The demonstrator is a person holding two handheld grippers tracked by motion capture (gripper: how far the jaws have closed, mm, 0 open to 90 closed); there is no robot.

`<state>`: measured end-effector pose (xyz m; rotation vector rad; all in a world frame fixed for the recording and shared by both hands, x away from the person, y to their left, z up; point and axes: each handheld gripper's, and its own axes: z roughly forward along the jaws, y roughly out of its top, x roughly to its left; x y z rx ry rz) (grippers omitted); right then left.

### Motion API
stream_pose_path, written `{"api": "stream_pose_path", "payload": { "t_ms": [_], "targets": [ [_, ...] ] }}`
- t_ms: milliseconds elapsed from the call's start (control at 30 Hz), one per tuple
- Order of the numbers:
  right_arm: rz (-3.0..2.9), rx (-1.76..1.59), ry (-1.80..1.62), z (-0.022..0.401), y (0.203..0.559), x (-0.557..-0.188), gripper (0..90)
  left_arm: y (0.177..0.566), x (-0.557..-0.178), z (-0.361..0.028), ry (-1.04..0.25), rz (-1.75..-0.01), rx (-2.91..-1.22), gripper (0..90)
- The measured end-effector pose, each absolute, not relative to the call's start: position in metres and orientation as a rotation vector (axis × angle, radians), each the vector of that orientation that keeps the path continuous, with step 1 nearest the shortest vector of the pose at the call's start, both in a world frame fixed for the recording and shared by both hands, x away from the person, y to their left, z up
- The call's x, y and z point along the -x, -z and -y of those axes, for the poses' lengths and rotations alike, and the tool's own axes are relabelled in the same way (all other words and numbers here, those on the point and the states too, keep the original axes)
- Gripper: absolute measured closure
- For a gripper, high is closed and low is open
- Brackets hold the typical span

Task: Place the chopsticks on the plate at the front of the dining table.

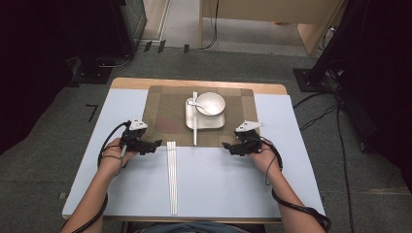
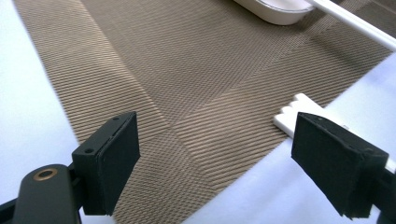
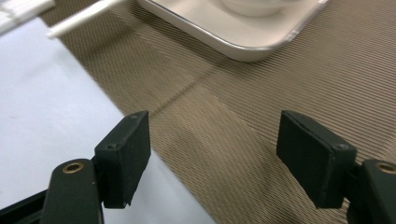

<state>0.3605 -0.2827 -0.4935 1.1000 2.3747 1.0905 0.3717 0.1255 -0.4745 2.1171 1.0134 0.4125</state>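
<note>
A brown woven placemat (image 1: 165, 121) lies at the table's far middle. On it stands a square silver tray (image 1: 214, 122) holding a white bowl (image 1: 210, 103) and a white spoon (image 1: 194, 103). A long white stick (image 1: 195, 133) lies across the tray's left side. Several more white sticks (image 1: 172, 179) lie side by side on the pale blue table, running toward the front edge. My left gripper (image 1: 158, 144) hovers at the placemat's front left corner, open and empty (image 2: 215, 154), with the stick ends (image 2: 292, 116) by its right jaw. My right gripper (image 1: 226, 145) is open and empty (image 3: 212, 154) over the mat's front right.
The tray's corner (image 3: 243, 32) lies just ahead of the right gripper. Pale blue table surface (image 1: 228, 184) stretches between the two hands and to both sides of the mat. Dark equipment and cables (image 1: 335, 111) sit on the floor around the table.
</note>
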Motion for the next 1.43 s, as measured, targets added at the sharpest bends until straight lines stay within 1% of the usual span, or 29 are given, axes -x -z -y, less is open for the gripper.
{"api": "stream_pose_path", "payload": {
  "t_ms": [100, 167, 200, 433, 533, 600, 700, 767, 1433],
  "targets": [
    [-2.376, -1.093, -1.075, 0.287, 0.494, -0.36, 26.3, 0.476, -0.372, -0.129, -0.43, -1.008, -2.124, 15.0],
    [-2.368, -1.101, -1.047, 0.294, 0.496, -0.361, 26.3, 0.481, -0.373, -0.135, -0.482, -1.017, -2.168, 15.0],
    [-2.365, -1.107, -1.043, 0.297, 0.496, -0.361, 26.3, 0.483, -0.373, -0.137, -0.487, -1.018, -2.167, 15.0],
    [-2.329, -1.144, -1.055, 0.311, 0.5, -0.365, 26.2, 0.489, -0.378, -0.151, -0.478, -1.063, -2.137, 15.0],
    [-2.333, -1.16, -1.048, 0.316, 0.499, -0.365, 25.6, 0.494, -0.381, -0.158, -0.451, -1.093, -2.123, 14.6],
    [-2.335, -1.142, -1.06, 0.317, 0.501, -0.364, 23.4, 0.495, -0.382, -0.158, -0.448, -1.089, -2.114, 14.1],
    [-2.36, -1.127, -1.058, 0.314, 0.502, -0.365, 15.5, 0.496, -0.381, -0.157, -0.451, -1.095, -2.11, 12.4],
    [-2.372, -1.113, -1.048, 0.312, 0.502, -0.365, 11.9, 0.497, -0.382, -0.157, -0.447, -1.098, -2.108, 11.8],
    [-2.378, -1.108, -1.04, 0.311, 0.502, -0.365, 11.1, 0.497, -0.382, -0.157, -0.446, -1.102, -2.107, 11.6]
  ]
}}
